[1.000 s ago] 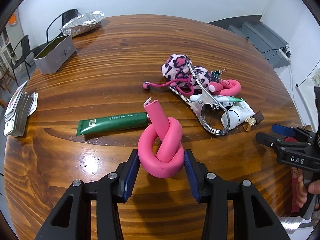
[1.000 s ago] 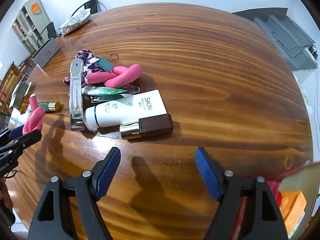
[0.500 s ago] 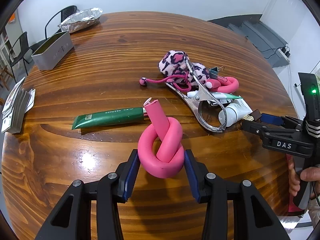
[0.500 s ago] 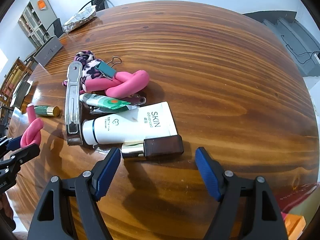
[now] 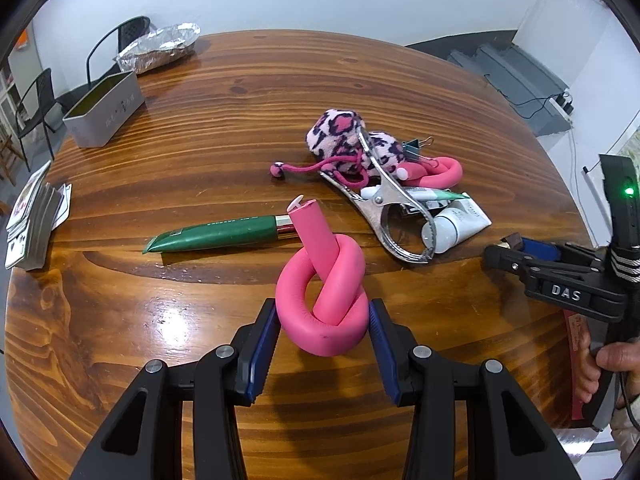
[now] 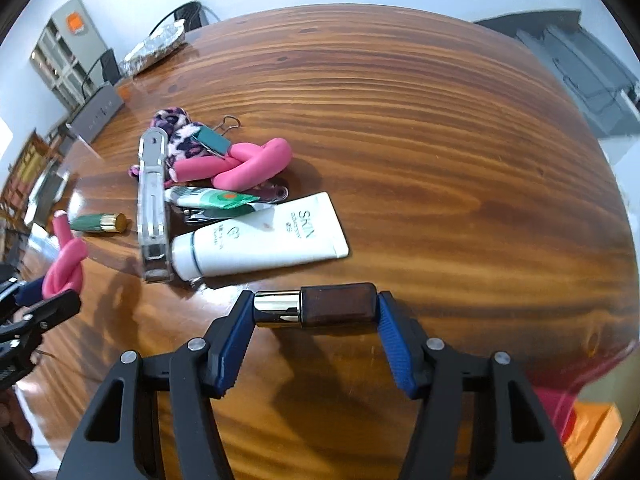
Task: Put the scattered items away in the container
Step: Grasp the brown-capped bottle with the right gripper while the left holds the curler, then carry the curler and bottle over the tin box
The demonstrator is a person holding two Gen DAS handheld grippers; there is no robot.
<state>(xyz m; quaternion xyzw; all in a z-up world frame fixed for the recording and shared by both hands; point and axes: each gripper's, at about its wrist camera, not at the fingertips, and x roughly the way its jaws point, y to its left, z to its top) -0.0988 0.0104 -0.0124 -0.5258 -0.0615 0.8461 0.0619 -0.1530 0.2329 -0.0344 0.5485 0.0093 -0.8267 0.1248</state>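
**Both claws at work over the wooden worktop**

Nearest in the left wrist view, the left claw (image 5: 323, 336) is clamped on a knotted pink foam roller (image 5: 323, 300), its blue pads pressing each side of the knot. The roller's free end sticks up and away from the claw, tilted a little to the left.

In the right wrist view, the right claw (image 6: 316, 312) is closing around a lipstick (image 6: 316, 307) that lies crosswise between the pads: gold end to the left, brown cap to the right, long axis running from pad to pad, both ends at or just touching the pads.

Just beyond the lipstick lies a white tube (image 6: 264, 238), cap to the left, flat end to the right. Left of it a large metal clip (image 6: 153, 204) points away along the worktop (image 6: 440, 140). Behind these sit a second pink roller (image 6: 240, 164), a small teal binder clip (image 6: 214, 140) and a leopard-print pouch (image 5: 340, 136).

A green tube (image 5: 216, 236) lies crosswise, left of the held roller. At the far left edge stands a grey container (image 5: 105, 110), well apart from the pile, with a foil packet (image 5: 160, 46) behind it.
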